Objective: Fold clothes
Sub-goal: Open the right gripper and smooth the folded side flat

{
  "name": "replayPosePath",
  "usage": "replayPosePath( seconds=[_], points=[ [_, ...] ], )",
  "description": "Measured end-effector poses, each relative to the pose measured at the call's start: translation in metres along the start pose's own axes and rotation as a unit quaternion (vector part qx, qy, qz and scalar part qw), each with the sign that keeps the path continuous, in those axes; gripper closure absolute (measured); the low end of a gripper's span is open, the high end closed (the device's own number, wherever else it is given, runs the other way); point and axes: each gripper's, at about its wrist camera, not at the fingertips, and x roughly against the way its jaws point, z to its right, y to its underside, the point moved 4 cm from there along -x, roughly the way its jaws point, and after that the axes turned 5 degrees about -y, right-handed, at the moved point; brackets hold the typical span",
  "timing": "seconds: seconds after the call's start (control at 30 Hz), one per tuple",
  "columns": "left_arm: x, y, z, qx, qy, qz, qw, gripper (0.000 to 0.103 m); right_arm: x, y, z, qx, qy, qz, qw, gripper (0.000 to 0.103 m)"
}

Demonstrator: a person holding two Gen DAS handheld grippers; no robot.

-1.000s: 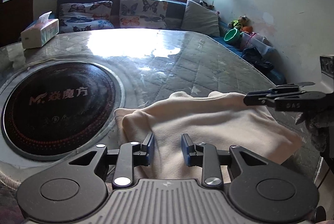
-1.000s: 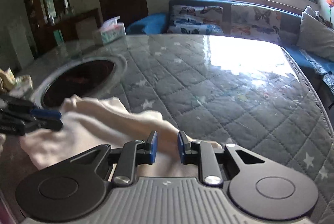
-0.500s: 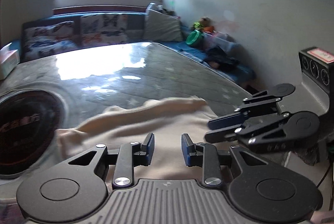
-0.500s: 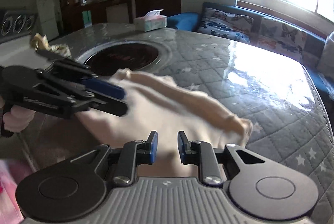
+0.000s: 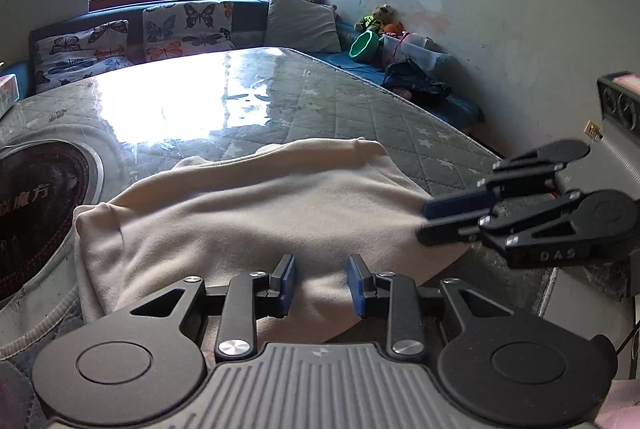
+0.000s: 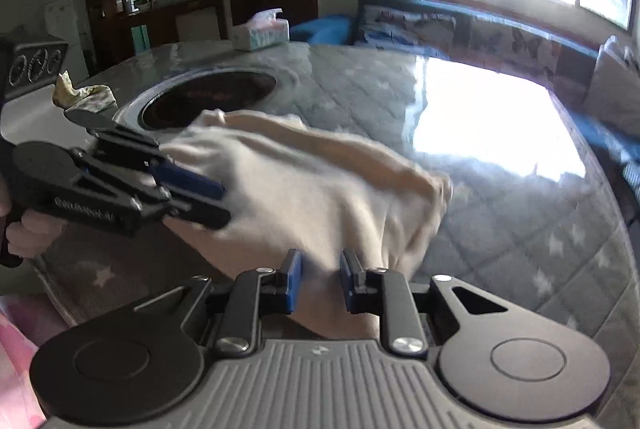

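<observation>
A cream garment (image 6: 304, 189) lies rumpled on the quilted grey surface (image 6: 520, 229), its near edge running between the blue pads of the right tool (image 6: 320, 283) at six o'clock; whether the pads press the cloth is unclear. At nine o'clock the left tool (image 6: 200, 201), held in a hand (image 6: 28, 233), has its fingers at the garment's left edge. A dark round inset (image 6: 208, 99) sits at eleven o'clock, a tissue box (image 6: 262, 35) beyond it at twelve. Window glare covers the surface at two o'clock
</observation>
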Motion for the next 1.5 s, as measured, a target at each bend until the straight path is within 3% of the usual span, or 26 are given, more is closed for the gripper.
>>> replayPosePath(
  seconds=[0.27, 0.47, 0.63, 0.83, 1.1, 1.33, 1.43, 1.5],
  points=[
    [0.011, -0.011, -0.009, 0.015, -0.004, 0.013, 0.9998, 0.070, 0.002, -0.022, 0.013, 0.003, 0.002, 0.022, 1.000, 0.083],
    [0.008, -0.012, -0.017, 0.023, -0.013, 0.009, 0.9996, 0.070, -0.030, -0.048, 0.039, 0.006, 0.017, 0.024, 1.000, 0.083],
    [0.000, -0.006, -0.017, 0.024, -0.012, -0.003, 0.9996, 0.068, -0.056, -0.049, 0.057, -0.013, 0.027, 0.001, 1.000, 0.083],
    [0.005, -0.009, -0.022, 0.035, -0.005, 0.003, 0.9994, 0.067, -0.051, -0.059, 0.050, -0.003, 0.019, 0.020, 1.000, 0.083],
    [0.009, -0.011, -0.040, 0.061, -0.040, 0.002, 0.9974, 0.064, -0.085, -0.073, 0.047, -0.005, 0.007, 0.008, 1.000, 0.082],
    [0.022, -0.010, -0.054, 0.075, -0.063, 0.011, 0.9951, 0.051, -0.062, -0.074, 0.034, 0.010, 0.007, 0.026, 1.000, 0.081],
    [0.024, -0.009, -0.055, 0.078, -0.069, 0.008, 0.9945, 0.046, -0.049, -0.072, 0.025, 0.015, 0.000, 0.033, 0.999, 0.070],
    [0.025, -0.007, -0.053, 0.079, -0.076, 0.008, 0.9939, 0.041, -0.043, -0.068, 0.019, 0.013, -0.004, 0.038, 0.999, 0.069]
  ],
)
